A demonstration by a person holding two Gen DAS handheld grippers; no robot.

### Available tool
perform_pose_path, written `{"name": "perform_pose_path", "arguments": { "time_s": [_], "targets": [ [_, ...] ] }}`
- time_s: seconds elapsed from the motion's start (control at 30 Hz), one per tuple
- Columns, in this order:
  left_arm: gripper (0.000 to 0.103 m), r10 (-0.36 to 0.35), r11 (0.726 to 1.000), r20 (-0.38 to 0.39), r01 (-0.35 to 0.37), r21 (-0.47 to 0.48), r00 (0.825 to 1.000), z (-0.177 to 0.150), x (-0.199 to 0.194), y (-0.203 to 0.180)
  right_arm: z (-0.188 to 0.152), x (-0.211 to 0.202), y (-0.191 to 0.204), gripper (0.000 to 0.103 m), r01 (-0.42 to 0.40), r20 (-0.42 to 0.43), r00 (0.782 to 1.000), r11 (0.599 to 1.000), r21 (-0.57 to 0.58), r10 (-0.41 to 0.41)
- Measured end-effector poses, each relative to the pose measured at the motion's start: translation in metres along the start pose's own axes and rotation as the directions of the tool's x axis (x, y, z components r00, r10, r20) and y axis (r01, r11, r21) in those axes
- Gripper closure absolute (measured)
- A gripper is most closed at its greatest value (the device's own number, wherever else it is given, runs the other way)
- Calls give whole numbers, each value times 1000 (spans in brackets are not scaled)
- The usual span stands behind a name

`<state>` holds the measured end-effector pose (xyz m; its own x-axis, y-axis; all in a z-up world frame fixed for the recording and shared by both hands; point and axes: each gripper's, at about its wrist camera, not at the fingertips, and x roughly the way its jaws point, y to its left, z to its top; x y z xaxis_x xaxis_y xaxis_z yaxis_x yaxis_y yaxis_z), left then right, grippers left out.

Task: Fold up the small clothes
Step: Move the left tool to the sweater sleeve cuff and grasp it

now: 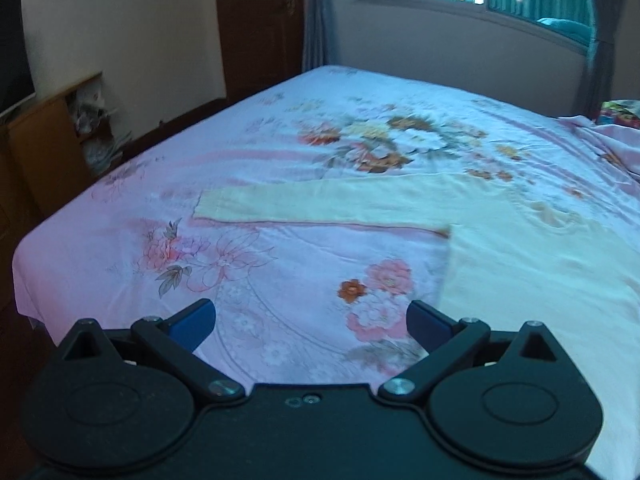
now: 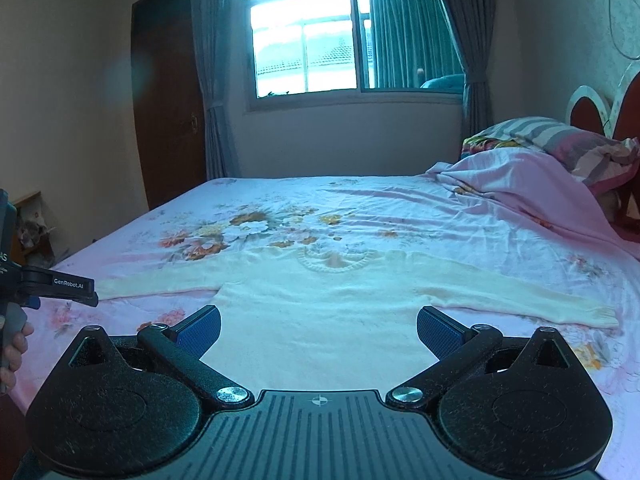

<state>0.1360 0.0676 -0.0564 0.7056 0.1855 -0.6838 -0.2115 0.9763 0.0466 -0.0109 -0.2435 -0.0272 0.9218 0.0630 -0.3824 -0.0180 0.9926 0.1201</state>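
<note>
Cream sweater (image 2: 320, 308) lies flat on the bed (image 2: 400, 216), sleeves out; left gripper (image 1: 311, 322) and right gripper (image 2: 319, 330) hover with jaws spread and empty, so I'd pinch a sleeve cuff and fold inward, keeping edges square.

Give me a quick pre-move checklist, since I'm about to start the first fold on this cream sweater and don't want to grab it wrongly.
1. Sweater lies flat on the bed sheet, neckline away from the grippers: ok.
2. Both sleeves are spread out sideways, left sleeve and right sleeve: ok.
3. Left gripper is open and holds nothing: ok.
4. Right gripper is open and holds nothing: ok.
5. Left gripper is lined up with the sleeve: not ok, it is over bare sheet short of the sleeve.
6. Near hem of the sweater is smooth: cannot tell, the right gripper's body hides it.
</note>
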Motion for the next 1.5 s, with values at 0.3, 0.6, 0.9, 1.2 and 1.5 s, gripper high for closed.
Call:
{"name": "perform_pose_path", "arguments": {
  "time_s": [0.3,0.6,0.9,1.2,1.5],
  "targets": [
    [13,-11,992,-86,0,-125,996,25,69,28,14,72,16,0,-30,-31,999,999,-11,29],
    [22,0,965,-176,-46,-259,984,52,150,54,33,190,28,0,-7,-76,997,998,-57,2],
    [27,-37,922,-247,-62,-381,968,68,211,68,38,291,27,0,7,-127,992,999,-51,-13],
    [30,-103,826,-237,-49,-561,966,77,260,88,35,355,31,0,15,-163,986,999,-51,-24],
    [78,-214,581,-74,66,-811,974,75,298,124,25,376,30,0,1,-188,982,1000,-31,-7]
  ]
}}
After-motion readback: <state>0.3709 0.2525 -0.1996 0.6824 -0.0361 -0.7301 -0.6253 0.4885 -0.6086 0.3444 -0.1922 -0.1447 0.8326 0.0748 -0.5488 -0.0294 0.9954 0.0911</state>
